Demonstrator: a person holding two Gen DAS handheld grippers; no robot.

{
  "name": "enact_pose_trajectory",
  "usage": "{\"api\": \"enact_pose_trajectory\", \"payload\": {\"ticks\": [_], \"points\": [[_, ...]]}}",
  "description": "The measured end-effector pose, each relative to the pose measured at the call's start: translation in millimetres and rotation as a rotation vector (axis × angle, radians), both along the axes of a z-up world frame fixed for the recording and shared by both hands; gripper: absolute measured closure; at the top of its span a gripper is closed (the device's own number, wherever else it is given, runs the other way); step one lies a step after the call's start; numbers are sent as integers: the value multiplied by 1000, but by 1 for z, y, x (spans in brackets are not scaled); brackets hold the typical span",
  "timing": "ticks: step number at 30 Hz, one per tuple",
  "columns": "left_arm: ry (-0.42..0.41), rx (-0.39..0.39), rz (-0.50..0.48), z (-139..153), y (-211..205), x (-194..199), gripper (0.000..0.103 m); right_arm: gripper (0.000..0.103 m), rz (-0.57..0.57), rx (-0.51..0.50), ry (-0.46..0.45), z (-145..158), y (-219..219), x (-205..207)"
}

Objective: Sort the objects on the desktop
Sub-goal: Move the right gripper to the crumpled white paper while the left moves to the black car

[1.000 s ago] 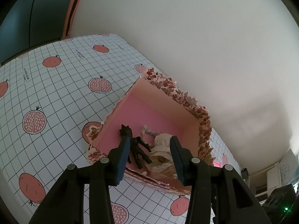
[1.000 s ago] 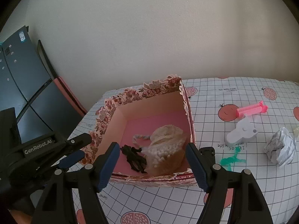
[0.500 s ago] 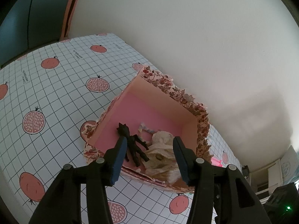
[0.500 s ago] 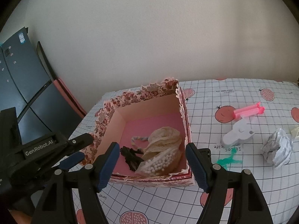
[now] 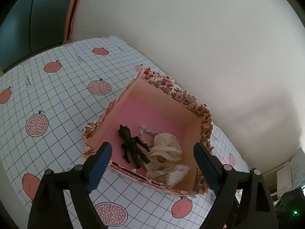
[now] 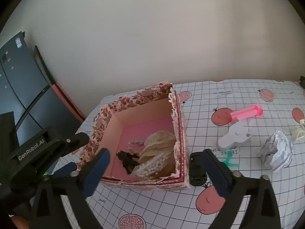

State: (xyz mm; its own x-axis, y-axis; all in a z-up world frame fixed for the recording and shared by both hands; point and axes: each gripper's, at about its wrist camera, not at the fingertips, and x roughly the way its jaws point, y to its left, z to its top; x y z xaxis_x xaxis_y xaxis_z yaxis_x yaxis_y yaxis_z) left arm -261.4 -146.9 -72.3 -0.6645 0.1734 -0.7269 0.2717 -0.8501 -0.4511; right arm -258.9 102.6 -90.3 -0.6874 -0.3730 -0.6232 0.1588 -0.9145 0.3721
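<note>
**A:** Floral box (image 6: 142, 100), item one: pink inside, patterned rim, standing on the grid-and-pomegranate tablecloth (image 5: 63, 87) close to the wall. What have you logged inside it?

**B:** Three entries. Dark figurine (image 5: 133, 147), lying flat on the pink floor. Beige mesh bag of white beads (image 6: 158, 158), slumped against the box's right wall in your right view and touching the figurine. A small pale twisted strip (image 5: 147, 131) behind them.

**A:** And your grippers?

**B:** Your left gripper (image 5: 152, 157) hangs over the near edge of the box, jaws opening and already wide, gripping nothing; the figurine and bag only show between the pads, down on the box floor. Your right gripper (image 6: 158, 167) likewise: jaws opening, spread wider than the bag, empty.

**A:** Loose stock outside the box?

**B:** Right of it on the cloth: a small black object (image 6: 197, 168) just beside the box's near corner, a green plastic piece (image 6: 230, 162), a white plastic piece (image 6: 234, 135), a pink clip (image 6: 246, 112), crumpled white paper (image 6: 276, 152), and a pale item (image 6: 299, 131) at the edge, too blurred to name.
</note>
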Motion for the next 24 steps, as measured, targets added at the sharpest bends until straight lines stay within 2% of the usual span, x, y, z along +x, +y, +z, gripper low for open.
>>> {"api": "enact_pose_trajectory", "payload": {"ticks": [8, 10, 14, 17, 24], "points": [[-20, -19, 22, 0, 5, 1, 13, 0, -18, 13, -22, 1, 15, -2], [-37, -36, 33, -1, 7, 0, 7, 0, -24, 20, -26, 1, 20, -2], [-46, -64, 59, -1, 14, -1, 6, 0, -34, 30, -29, 2, 28, -2], [-40, -82, 50, 0, 19, -2, 1, 0, -44, 36, -26, 4, 37, -2], [8, -69, 30, 4, 32, -2, 0, 0, -79, 52, -15, 9, 61, 0]]}}
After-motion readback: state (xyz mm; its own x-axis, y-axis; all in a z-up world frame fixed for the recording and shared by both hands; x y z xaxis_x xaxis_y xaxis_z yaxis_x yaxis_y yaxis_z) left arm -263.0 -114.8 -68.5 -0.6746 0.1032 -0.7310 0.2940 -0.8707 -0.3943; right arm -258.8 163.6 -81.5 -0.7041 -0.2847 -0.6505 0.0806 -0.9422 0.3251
